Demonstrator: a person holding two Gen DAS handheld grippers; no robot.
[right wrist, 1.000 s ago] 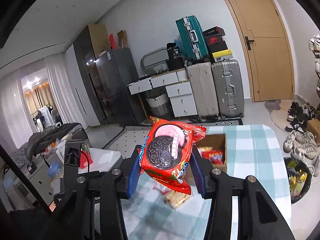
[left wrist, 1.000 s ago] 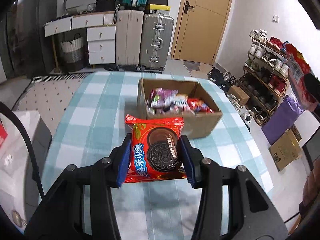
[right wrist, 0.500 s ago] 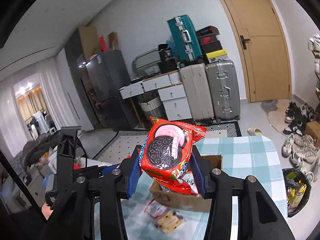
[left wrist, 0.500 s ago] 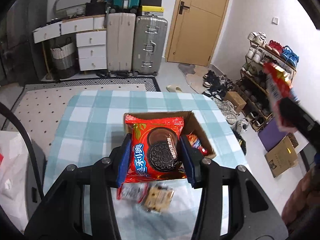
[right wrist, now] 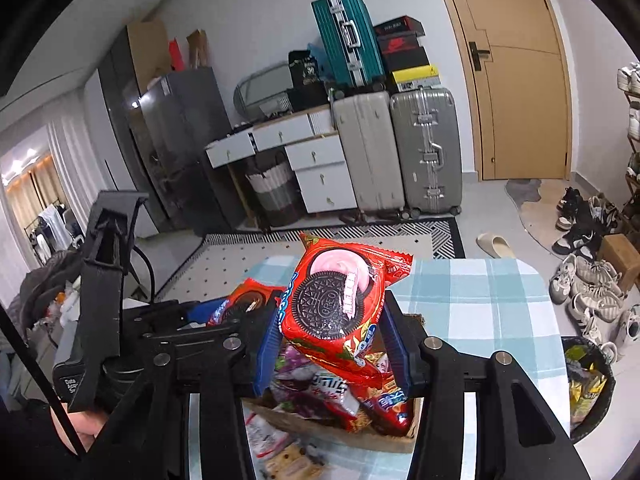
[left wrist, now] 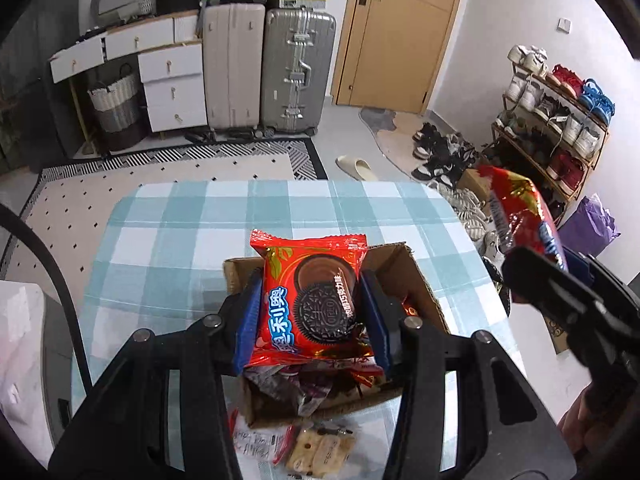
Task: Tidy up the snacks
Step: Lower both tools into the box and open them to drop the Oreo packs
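Note:
My left gripper point(left wrist: 310, 316) is shut on a red chocolate Oreo packet point(left wrist: 312, 300), held above the open cardboard box point(left wrist: 416, 276) of snack packets. My right gripper point(right wrist: 334, 340) is shut on a red strawberry Oreo packet point(right wrist: 336, 308), tilted and hanging over the same box point(right wrist: 332, 428). In the left wrist view the right gripper with its packet point(left wrist: 520, 208) comes in from the right. The right wrist view shows the left gripper's packet point(right wrist: 240, 304) at the left. The box stands on a blue checked tablecloth point(left wrist: 172, 248).
Two loose packets lie on the cloth in front of the box, a clear one point(left wrist: 256, 440) and a cracker pack point(left wrist: 320, 448). Suitcases point(left wrist: 296, 72) and white drawers point(left wrist: 168, 88) stand at the back wall. A shoe rack point(left wrist: 556, 120) and a bin point(right wrist: 588, 384) are at the right.
Both grippers have moved in over the box with their packets, which now hang above it. The right gripper has come into the left wrist view.

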